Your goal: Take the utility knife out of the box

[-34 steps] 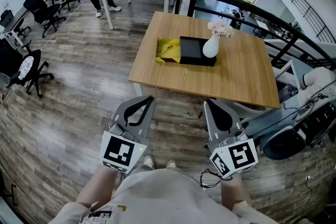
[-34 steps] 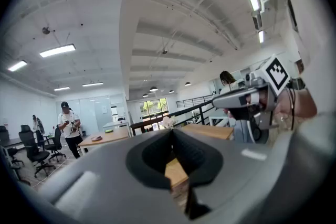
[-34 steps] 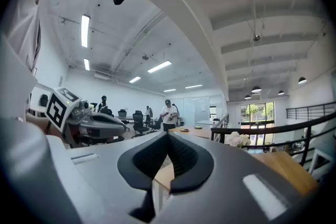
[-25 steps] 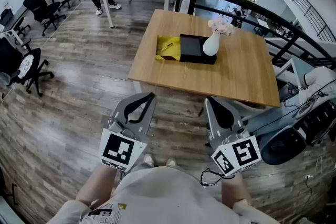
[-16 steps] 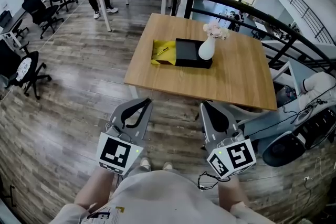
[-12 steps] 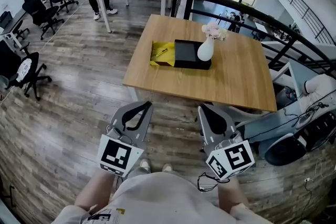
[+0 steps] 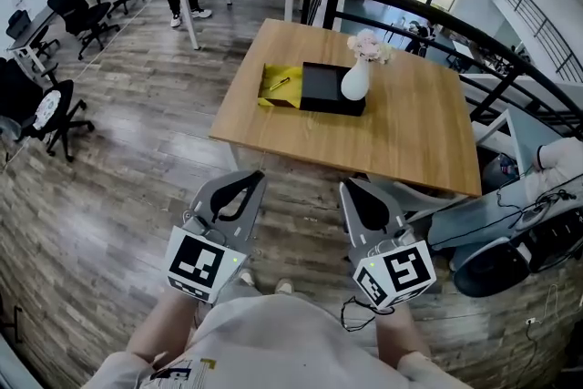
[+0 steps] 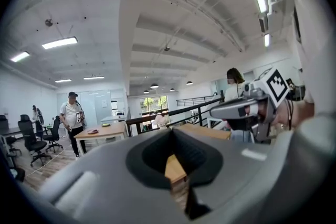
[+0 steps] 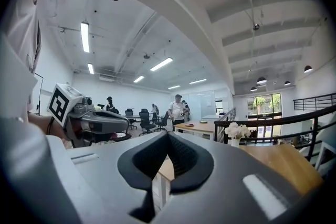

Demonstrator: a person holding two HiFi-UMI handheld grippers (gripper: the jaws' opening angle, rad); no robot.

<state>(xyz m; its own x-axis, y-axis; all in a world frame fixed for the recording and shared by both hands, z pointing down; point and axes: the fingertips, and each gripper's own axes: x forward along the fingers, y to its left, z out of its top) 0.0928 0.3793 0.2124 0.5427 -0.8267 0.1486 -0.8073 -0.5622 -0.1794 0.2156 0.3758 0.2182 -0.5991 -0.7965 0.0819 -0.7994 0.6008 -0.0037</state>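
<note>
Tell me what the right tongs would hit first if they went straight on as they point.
Probably the near edge of the light wooden square table: the shut right tongs aim at it with nothing between, though height and depth are hard to judge.

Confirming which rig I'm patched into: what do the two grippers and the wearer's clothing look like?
The left gripper and right gripper are matching grey moulded shells, and their jaws are lined inside with black ribbed pads. Each carries a white cube printed with black square markers: the left cube and the right cube. A thin black cable loops beside the right cube. The person wears a whitish top.
</note>
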